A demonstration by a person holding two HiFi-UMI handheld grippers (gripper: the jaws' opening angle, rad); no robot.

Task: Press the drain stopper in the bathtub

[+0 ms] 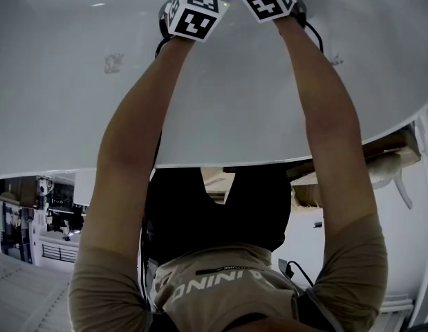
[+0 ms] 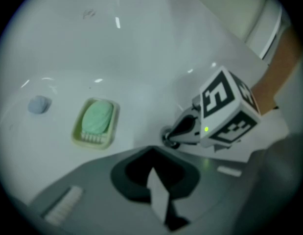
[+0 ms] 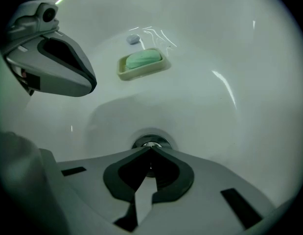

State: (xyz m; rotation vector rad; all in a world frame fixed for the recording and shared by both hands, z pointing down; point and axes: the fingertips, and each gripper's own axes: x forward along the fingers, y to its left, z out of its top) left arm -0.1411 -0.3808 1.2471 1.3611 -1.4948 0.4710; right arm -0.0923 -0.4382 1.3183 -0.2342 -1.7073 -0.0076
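Drain stopper [image 3: 150, 143]: small round metal cap, chrome-looking, set flush into the floor of the bathtub [image 3: 224, 111], right at the tip of the right tool [image 3: 150, 149] and just past it. Touching or a hair off, can't tell which from these angles. Right tool shut tight, jaws pinched to a single point with nothing between them, so basically a poking finger. Left tool [image 2: 151, 154] closed and empty too, hanging off to the right tool's left and not involved with the drain at all. Handling guess: hard, stiff, shiny metal, probably the spring click-clack kind, so no grabbing needed, only a firm straight push on the centre of the cap. Smooth metal against a hard plastic tip, so easy to skid off sideways, more so if wet. Best kept dead centre and square-on rather than angled. Not fragile, not going to lift or slide around, likely only a short bit of travel before the click. Farther out beyond both tools, well apart from the drain: soap dish [image 3: 123, 72] holding a green soap bar [image 3: 141, 59], plus a small bluish lump [image 3: 133, 39] just past that. Neither in the way.
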